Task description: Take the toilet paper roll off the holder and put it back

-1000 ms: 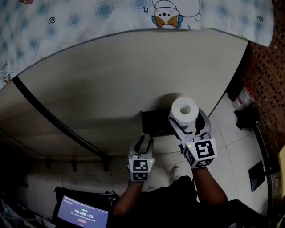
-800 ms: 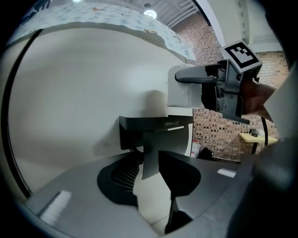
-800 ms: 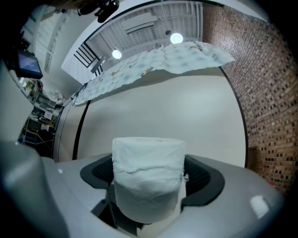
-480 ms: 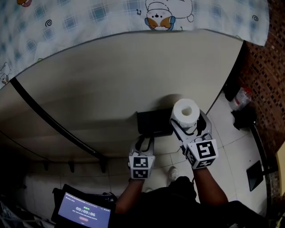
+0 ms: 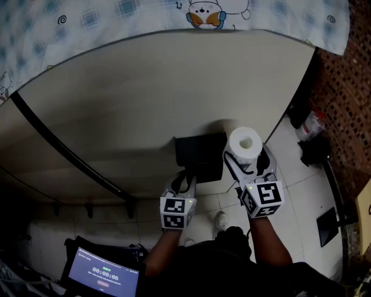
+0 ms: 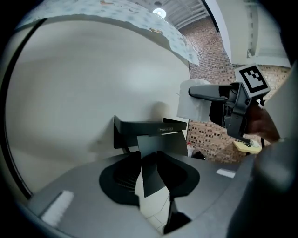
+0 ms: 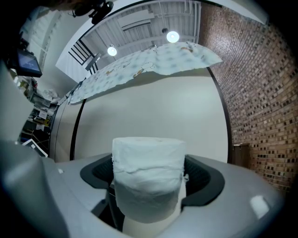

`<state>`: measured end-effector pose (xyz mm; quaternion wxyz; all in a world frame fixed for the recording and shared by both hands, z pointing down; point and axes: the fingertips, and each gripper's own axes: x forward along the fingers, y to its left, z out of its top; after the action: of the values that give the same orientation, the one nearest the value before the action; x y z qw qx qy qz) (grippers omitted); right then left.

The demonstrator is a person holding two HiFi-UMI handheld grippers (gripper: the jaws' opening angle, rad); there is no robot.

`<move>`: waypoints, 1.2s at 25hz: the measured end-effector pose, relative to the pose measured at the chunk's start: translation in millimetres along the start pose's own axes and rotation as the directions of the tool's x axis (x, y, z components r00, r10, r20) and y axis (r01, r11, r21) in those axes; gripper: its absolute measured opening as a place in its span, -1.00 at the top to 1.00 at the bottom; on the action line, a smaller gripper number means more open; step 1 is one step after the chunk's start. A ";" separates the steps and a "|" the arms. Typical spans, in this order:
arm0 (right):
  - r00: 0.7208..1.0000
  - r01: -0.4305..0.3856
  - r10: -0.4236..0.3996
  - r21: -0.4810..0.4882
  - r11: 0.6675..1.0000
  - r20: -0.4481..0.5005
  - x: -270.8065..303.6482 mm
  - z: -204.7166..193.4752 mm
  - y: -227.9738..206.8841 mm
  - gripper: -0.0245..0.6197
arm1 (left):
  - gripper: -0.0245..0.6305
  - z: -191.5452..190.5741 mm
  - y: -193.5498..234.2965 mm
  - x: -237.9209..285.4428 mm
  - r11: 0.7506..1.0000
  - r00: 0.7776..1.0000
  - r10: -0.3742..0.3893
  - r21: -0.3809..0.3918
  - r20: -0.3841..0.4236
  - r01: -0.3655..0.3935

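Observation:
A white toilet paper roll (image 5: 244, 144) stands upright between the jaws of my right gripper (image 5: 246, 153), which is shut on it, just right of the black wall holder (image 5: 200, 154). In the right gripper view the roll (image 7: 148, 172) fills the space between both pads. My left gripper (image 5: 184, 178) sits at the holder's lower front edge. In the left gripper view the holder's black flap (image 6: 150, 174) reaches down into the narrow gap of the left gripper (image 6: 152, 180), whose jaws are closing. Floor shows through the gap below the flap.
The holder hangs on a pale curved wall with a black rail (image 5: 64, 151) and a patterned cloth (image 5: 145, 11) above. A brick wall (image 5: 342, 98), a bottle (image 5: 311, 123) and a black bag (image 5: 316, 152) are at the right. A timer screen (image 5: 104, 272) glows lower left.
The roll in the right gripper has drifted slightly right, off the holder's side. The left gripper stays at the holder's front, and more of the holder's black body shows.

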<state>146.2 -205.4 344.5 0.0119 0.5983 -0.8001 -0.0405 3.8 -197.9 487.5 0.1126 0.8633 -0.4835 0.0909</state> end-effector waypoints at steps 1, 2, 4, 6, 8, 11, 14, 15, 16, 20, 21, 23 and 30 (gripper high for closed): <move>1.000 0.003 -0.003 0.003 1.000 -0.001 -1.5 -1.4 -1.2 -0.42 | 0.53 -0.2 -1.3 -0.9 1.000 1.000 -0.012 -0.009 -0.011 0.012; 1.000 0.007 -0.007 0.005 1.000 -0.001 -2.4 -2.7 -3.0 -0.42 | 0.53 -0.1 -2.6 -1.5 0.999 0.999 -0.028 -0.023 -0.026 0.027; 1.000 0.013 -0.013 0.005 1.000 0.001 -4.2 -4.6 -7.3 -0.42 | 0.53 2.1 -4.6 -1.9 0.996 0.997 -0.066 -0.059 -0.050 0.063; 1.000 0.019 -0.019 -0.001 1.000 0.006 -7.7 -6.6 -12.0 -0.42 | 0.53 5.8 -5.2 -1.0 0.992 0.994 -0.097 -0.086 -0.059 0.091; 1.000 0.027 -0.027 0.013 1.000 0.015 -12.4 -10.0 -18.7 -0.42 | 0.53 9.5 -5.7 -1.1 0.988 0.990 -0.120 -0.107 -0.072 0.112; 0.998 0.052 -0.054 0.095 0.994 0.021 -20.6 -26.0 -36.5 -0.42 | 0.54 11.9 -5.5 -1.5 0.976 0.983 -0.166 -0.158 -0.084 0.151; 0.996 0.090 -0.089 0.213 0.973 -0.014 -26.4 -56.7 -56.4 -0.42 | 0.56 14.1 -4.4 -3.4 0.956 0.973 -0.215 -0.222 -0.080 0.193; 0.995 0.101 -0.097 0.255 0.962 -0.026 -27.6 -67.1 -62.0 -0.42 | 0.57 15.3 -4.5 -3.8 0.951 0.971 -0.226 -0.234 -0.080 0.202; 0.994 0.106 -0.100 0.302 0.947 -0.033 -28.3 -76.5 -66.6 -0.42 | 0.57 16.3 -4.8 -4.0 0.949 0.969 -0.231 -0.239 -0.083 0.206; 0.998 0.066 -0.065 0.512 0.856 -0.019 -19.1 -108.8 -75.2 -0.42 | 0.57 17.2 -5.4 -4.7 0.950 0.968 -0.229 -0.241 -0.097 0.201; 0.999 0.048 -0.049 0.552 0.832 -0.012 -13.9 -115.9 -74.6 -0.42 | 0.57 17.5 -5.5 -5.0 0.949 0.968 -0.229 -0.243 -0.098 0.200; 1.000 0.009 -0.015 0.594 0.804 0.005 -4.2 -125.7 -69.0 -0.42 | 0.57 17.6 -6.6 -5.4 0.948 0.968 -0.230 -0.248 -0.100 0.200; 0.994 -0.086 0.016 0.677 0.731 0.110 17.7 -123.3 -54.9 -0.42 | 0.61 15.9 -8.0 -4.9 0.933 0.966 -0.245 -0.293 -0.084 0.211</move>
<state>202.0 -244.0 462.5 -0.2451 0.5362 -0.7753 0.2265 8.9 -194.3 470.1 0.2725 0.8818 -0.3804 0.0590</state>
